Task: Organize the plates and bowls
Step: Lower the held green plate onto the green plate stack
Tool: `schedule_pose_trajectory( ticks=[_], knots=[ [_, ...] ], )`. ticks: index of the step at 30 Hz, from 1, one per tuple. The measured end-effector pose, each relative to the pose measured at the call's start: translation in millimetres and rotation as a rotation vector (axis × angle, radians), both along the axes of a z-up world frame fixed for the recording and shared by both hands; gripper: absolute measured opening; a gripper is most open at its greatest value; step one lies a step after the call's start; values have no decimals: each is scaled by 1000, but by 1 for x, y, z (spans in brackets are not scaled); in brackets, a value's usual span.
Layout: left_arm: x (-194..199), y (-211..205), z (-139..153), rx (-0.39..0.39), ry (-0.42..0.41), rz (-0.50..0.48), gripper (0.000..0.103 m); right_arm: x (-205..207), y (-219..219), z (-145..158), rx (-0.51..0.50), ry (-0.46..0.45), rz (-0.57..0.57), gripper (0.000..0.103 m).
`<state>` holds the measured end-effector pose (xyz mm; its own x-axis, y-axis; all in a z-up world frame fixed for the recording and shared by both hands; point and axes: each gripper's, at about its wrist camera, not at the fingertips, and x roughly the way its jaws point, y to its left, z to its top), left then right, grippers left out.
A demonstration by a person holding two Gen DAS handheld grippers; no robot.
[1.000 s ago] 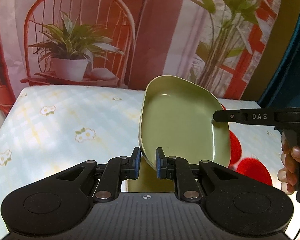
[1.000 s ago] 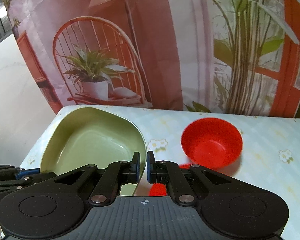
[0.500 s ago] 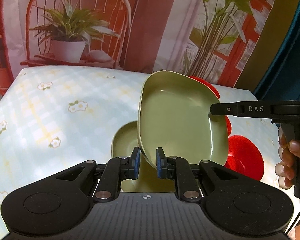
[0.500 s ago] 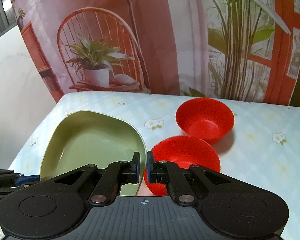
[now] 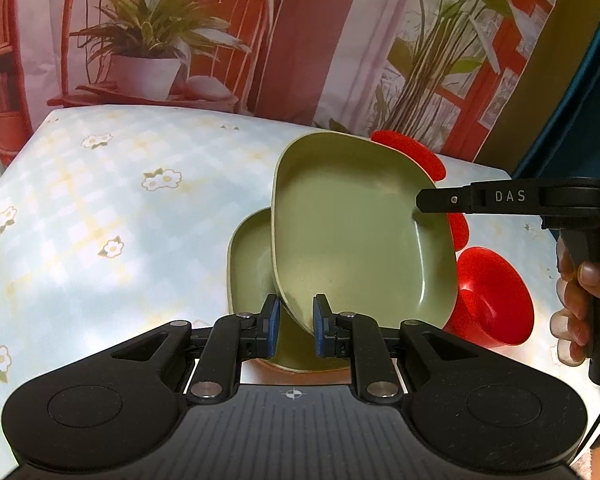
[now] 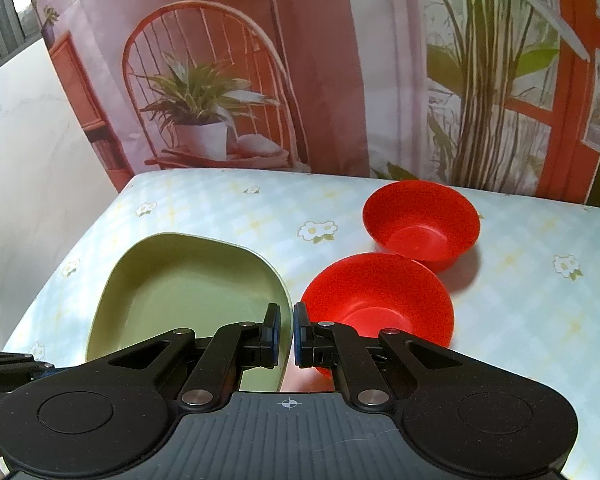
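a green plate (image 5: 352, 236) is held tilted above the table, its hollow side turned toward the left wrist view. it is carried at two edges. its near rim is pinched between the blue pads of the left gripper (image 5: 295, 326), and its far right rim is clamped by the right gripper (image 6: 286, 330), whose jaws are pressed almost together on the thin edge. in the left wrist view the right gripper's black finger, marked "das", is seen reaching in from the right to the plate's rim, with a hand (image 5: 576, 300) wrapped round its handle.

directly beneath the lifted plate a second green plate (image 5: 250, 260) is seen lying flat on the tablecloth (image 5: 100, 208), partly covered by the upper one; whether the two touch cannot be told.

to the right of the plates two red bowls are set upright on the cloth: a nearer red bowl (image 6: 380, 300) just beside the held plate, and a farther red bowl (image 6: 420, 220) close behind it. the cloth is pale blue with small white flowers. a printed backdrop (image 6: 260, 80) of a chair and potted plants is hung behind the table.
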<state>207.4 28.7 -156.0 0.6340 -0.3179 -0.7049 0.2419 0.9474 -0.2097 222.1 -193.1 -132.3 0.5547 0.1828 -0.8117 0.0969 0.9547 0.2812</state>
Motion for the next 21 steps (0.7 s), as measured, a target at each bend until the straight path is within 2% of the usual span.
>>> schedule_pose_trajectory(
  ticks=[21],
  knots=[
    [4,9,-17,20,42,35,19,10,19,-25,-5,42,36,6]
  ],
)
